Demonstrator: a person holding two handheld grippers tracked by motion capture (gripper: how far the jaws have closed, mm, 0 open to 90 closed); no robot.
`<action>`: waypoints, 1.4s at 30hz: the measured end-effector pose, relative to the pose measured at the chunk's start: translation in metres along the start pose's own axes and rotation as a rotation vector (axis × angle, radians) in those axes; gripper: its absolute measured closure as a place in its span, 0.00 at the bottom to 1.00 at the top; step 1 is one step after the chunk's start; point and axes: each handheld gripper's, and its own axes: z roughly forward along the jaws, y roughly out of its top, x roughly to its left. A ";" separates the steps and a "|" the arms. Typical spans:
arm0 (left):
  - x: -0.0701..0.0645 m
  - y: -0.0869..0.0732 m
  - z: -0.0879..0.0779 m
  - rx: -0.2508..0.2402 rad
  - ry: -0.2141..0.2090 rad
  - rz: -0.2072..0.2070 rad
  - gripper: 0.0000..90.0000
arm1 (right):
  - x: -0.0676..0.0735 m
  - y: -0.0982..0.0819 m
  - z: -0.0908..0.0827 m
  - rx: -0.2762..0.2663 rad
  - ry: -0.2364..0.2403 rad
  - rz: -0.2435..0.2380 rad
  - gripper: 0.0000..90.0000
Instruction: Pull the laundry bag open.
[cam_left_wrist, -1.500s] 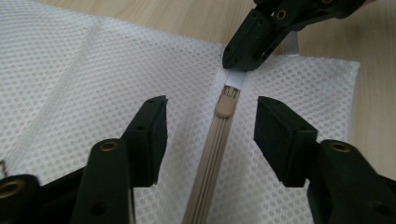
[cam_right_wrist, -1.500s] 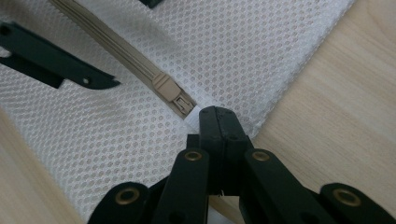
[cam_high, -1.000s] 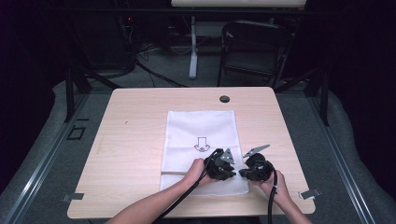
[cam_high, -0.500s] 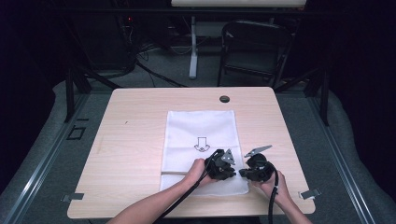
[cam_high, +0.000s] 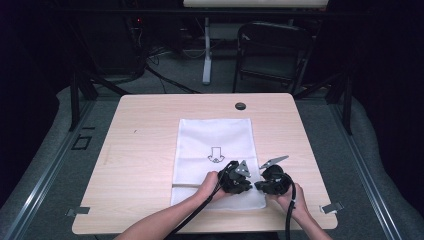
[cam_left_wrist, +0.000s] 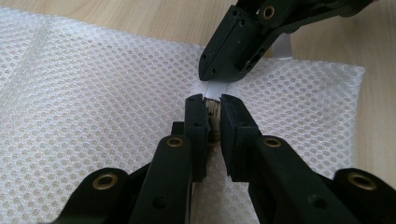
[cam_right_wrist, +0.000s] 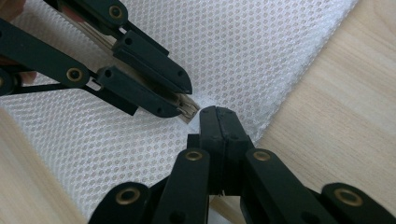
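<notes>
A white mesh laundry bag (cam_high: 215, 160) is laid flat on the wooden table (cam_high: 140, 150), at its middle. The zipper pull (cam_left_wrist: 213, 108) at the bag's near edge is pinched by the left gripper (cam_left_wrist: 210, 105), whose jaws have just been closing. The mesh beside it is clamped by the right gripper (cam_right_wrist: 217, 112). The bag is judged light, soft and easily bunched, so it is best held at the zipper band.
</notes>
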 end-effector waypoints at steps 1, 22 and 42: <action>0.000 0.000 0.000 -0.006 -0.003 -0.002 0.91 | -0.001 0.000 0.000 0.003 0.008 0.002 1.00; -0.004 -0.004 -0.002 -0.015 -0.024 0.003 0.91 | -0.001 0.000 -0.001 0.036 0.037 0.007 1.00; 0.003 -0.013 -0.013 -0.012 -0.043 0.000 0.91 | -0.001 -0.001 -0.001 0.024 0.040 0.018 1.00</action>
